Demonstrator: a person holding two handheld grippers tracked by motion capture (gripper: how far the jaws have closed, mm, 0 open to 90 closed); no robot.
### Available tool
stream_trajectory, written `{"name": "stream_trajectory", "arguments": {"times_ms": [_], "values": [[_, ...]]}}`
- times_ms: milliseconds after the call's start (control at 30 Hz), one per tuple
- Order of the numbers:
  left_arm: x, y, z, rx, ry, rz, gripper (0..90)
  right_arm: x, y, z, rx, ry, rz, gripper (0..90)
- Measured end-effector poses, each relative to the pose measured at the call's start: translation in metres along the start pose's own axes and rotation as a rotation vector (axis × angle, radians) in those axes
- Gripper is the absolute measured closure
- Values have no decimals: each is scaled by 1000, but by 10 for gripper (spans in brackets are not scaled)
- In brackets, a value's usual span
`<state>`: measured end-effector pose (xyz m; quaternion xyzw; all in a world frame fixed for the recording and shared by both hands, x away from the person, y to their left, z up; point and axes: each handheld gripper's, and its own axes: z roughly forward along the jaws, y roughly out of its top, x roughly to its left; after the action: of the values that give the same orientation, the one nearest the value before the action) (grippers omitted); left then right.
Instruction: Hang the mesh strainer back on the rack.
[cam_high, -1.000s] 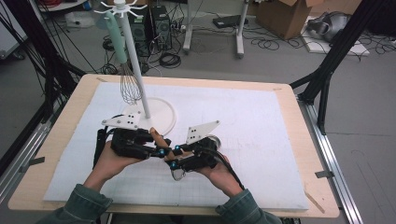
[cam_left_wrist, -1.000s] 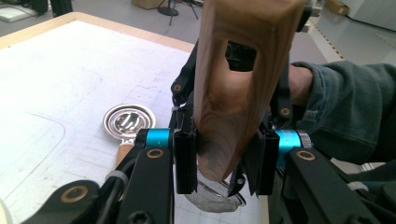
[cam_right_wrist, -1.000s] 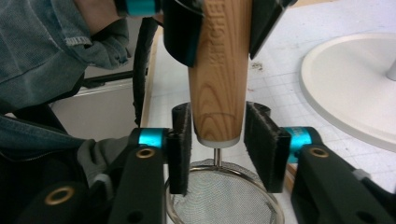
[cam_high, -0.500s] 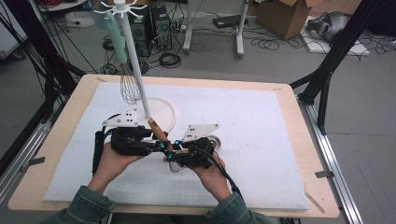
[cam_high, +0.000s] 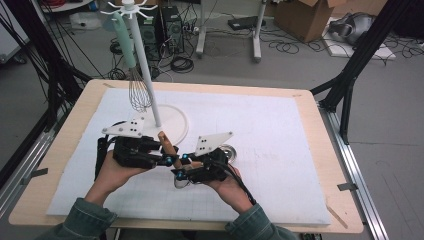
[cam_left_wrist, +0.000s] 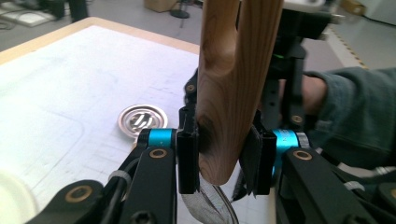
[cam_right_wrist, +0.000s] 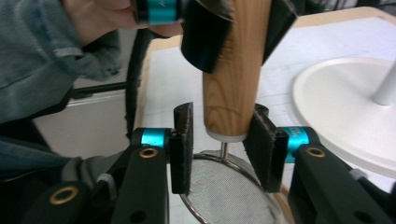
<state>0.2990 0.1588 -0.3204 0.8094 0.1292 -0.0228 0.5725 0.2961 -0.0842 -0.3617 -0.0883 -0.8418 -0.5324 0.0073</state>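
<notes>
You are holding a wooden-handled wire-mesh strainer (cam_high: 169, 146) between both tools, above the white mat (cam_high: 280, 130) near the round white base of the utensil stand (cam_high: 172, 120). Your left gripper (cam_left_wrist: 219, 156) is clamping the wooden handle — jaws pressing both sides. Your right gripper (cam_right_wrist: 223, 140) is flanking the handle's lower end just above the mesh bowl — pads standing slightly apart from it.

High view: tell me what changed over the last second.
Little moved. Both hands drew slightly closer together, and the wooden handle of the strainer tilted up toward the white stand base. The left gripper keeps its clamp on the handle; the right gripper stays at the handle's lower end, jaws flanking it. The whisk on the stand and the round metal lid stayed put.
</notes>
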Motion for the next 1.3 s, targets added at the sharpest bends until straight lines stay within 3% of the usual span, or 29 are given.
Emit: {"name": "stream_trajectory", "arguments": {"times_ms": [67, 200, 400, 533, 667, 833, 1100, 1200, 1300], "values": [[0, 1, 0, 4, -13, 5, 702, -1, 0, 1, 3, 35, 2, 679], [0, 1, -2, 2, -9, 7, 701, -1, 0, 2, -6, 37, 5, 703], [2, -1, 0, -21, 93, -14, 627, -1, -1, 3, -20, -33, 66, 709], [1, -1, 2, -34, 133, -11, 651, 0, 0, 3, -38, -82, 88, 710], [1, 1, 1, -36, 97, -16, 693, 0, 1, 3, -44, -97, 83, 710], [0, 2, 0, -19, 53, 8, 708, 0, 1, 3, -33, -50, 52, 709], [1, 2, -4, -29, 8, 8, 709, -2, 1, 1, -39, 18, 29, 705], [1, 3, -5, -28, 11, 10, 709, -2, 2, 1, -41, 17, 27, 715], [0, 3, -4, -36, 47, 7, 705, -1, 1, 2, -47, -4, 49, 719]]}}
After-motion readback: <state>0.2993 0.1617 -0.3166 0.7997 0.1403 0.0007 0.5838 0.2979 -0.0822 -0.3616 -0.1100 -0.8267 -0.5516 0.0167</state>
